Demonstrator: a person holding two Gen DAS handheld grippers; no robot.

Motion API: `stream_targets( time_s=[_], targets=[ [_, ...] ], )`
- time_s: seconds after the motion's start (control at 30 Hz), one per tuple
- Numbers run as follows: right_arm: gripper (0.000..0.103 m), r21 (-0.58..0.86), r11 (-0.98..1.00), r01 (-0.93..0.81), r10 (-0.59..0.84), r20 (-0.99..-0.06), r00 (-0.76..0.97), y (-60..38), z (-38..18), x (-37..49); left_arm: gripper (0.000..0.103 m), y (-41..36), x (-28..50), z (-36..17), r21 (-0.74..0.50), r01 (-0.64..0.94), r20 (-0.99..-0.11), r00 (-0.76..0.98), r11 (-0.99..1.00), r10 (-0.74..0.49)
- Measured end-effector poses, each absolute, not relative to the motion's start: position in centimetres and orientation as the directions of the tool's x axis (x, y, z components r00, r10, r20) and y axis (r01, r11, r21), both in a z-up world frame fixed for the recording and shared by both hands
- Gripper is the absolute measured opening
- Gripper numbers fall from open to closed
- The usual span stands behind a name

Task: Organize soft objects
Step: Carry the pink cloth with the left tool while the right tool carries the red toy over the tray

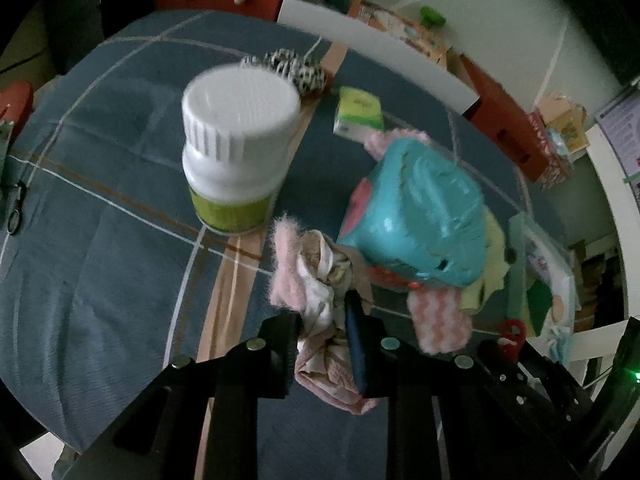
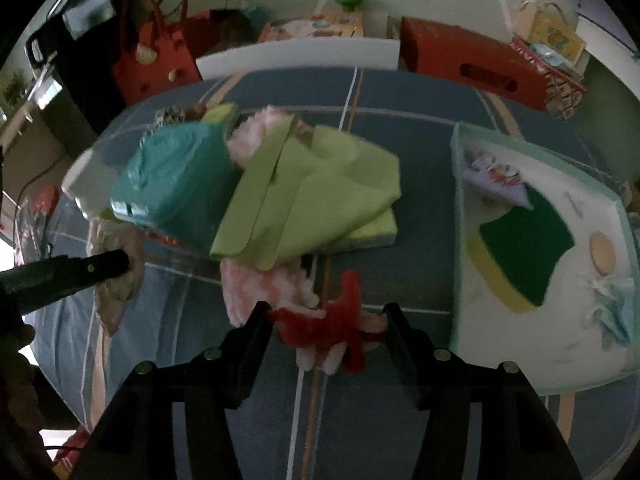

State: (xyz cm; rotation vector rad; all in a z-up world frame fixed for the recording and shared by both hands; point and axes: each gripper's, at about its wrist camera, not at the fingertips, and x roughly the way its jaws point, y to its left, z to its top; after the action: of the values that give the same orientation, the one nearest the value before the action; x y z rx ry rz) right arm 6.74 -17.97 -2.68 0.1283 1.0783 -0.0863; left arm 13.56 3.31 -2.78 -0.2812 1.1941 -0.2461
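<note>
The left gripper [image 1: 326,340] is clamped on a crumpled beige cloth [image 1: 324,280]. The right gripper [image 2: 326,316], jaws spread, straddles a red fuzzy piece [image 2: 340,320] lying crosswise between its fingers. The tray [image 2: 460,240] lies just right of the right gripper, the nearer hand.

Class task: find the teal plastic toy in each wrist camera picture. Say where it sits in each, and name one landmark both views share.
Left wrist view: the teal toy is right of centre, on the soft pile, right of the white-capped bottle.
Right wrist view: the teal toy is left of centre, beside the green cloth.
Shared landmark: the red box beyond the plaid cover's far edge.
</note>
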Motion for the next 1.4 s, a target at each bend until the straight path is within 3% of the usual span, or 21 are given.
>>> stream_targets(
  time_s=[0.37, 0.8, 1.4],
  targets=[
    [0.06, 0.095, 0.981, 0.167, -0.012, -0.837, 0.548, -19.1, 0.5, 5.8, 0.023, 4.4, 10.6, 3.3, -0.364, 0.09, -0.793, 0.493, 0.927, -0.359],
    [0.06, 0.113, 0.96, 0.256, -0.056, -0.819, 0.57, -22.8, 1.4, 4.7, 0.023, -0.6, 9.7, 4.8, -0.318, 0.222, -0.771, 0.506, 0.922, -0.388],
    [0.06, 0.16, 0.741, 0.652, -0.27, -0.818, 0.508, -38.0, 1.3, -1.8, 0.023, -15.8, 7.1, 2.8, -0.291, 0.554, -0.779, 0.336, 0.78, -0.529]
  ],
)
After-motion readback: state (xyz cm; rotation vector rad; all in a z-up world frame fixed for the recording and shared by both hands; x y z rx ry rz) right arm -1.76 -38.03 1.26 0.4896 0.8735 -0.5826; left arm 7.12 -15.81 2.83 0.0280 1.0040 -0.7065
